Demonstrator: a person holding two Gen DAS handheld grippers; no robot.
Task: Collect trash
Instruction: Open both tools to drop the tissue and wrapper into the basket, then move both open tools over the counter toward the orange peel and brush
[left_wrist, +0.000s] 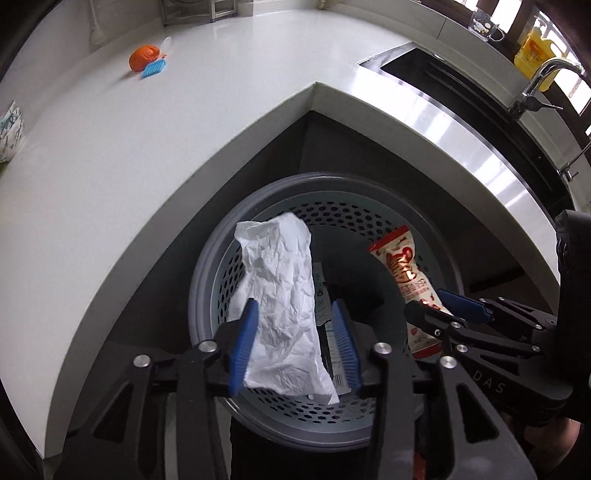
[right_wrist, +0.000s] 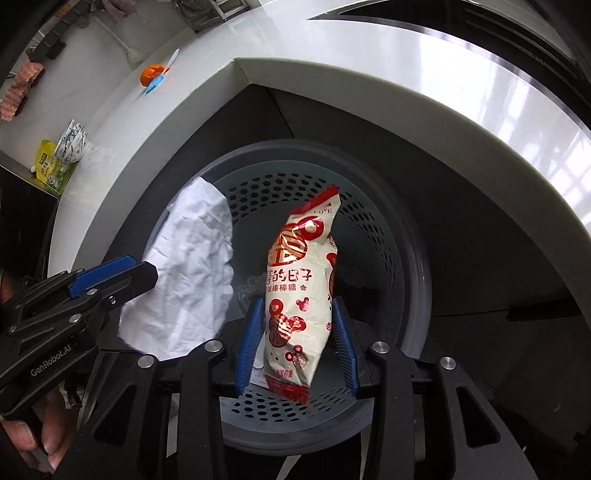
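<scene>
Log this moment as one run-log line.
left gripper open, tissue between | right gripper open, snack wrapper between | both over bin

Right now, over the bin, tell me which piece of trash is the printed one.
The snack wrapper between the right gripper pads: white with red print. The crumpled paper in the left gripper is plain white.
</scene>
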